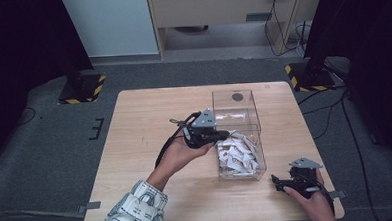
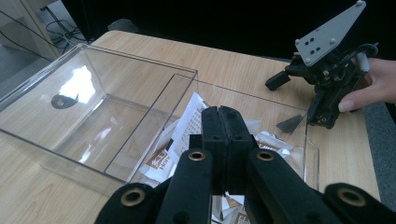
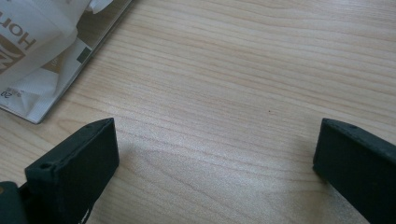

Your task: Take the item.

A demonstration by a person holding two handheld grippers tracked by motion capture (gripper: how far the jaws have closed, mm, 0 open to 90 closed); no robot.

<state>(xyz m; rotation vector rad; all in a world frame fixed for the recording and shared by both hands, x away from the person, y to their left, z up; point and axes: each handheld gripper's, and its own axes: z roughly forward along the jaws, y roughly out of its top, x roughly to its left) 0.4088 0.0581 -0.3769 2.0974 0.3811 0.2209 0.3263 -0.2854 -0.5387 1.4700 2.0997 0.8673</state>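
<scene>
Wooden table (image 1: 144, 122) carries a clear acrylic box (image 1: 237, 133) of paper sachets (image 1: 236, 156). Left gripper (image 2: 223, 122), jaws pressed together and empty, hangs over them, likely mid-pick. Right gripper (image 1: 278, 182) rests wide beside the box, idle.

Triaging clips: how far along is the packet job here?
Done: many white packets lie in the clear box's near compartment; its far compartment is empty. In hand: the left gripper hovers shut above the packets, nothing visibly held. Right gripper rests open on the table.
</scene>
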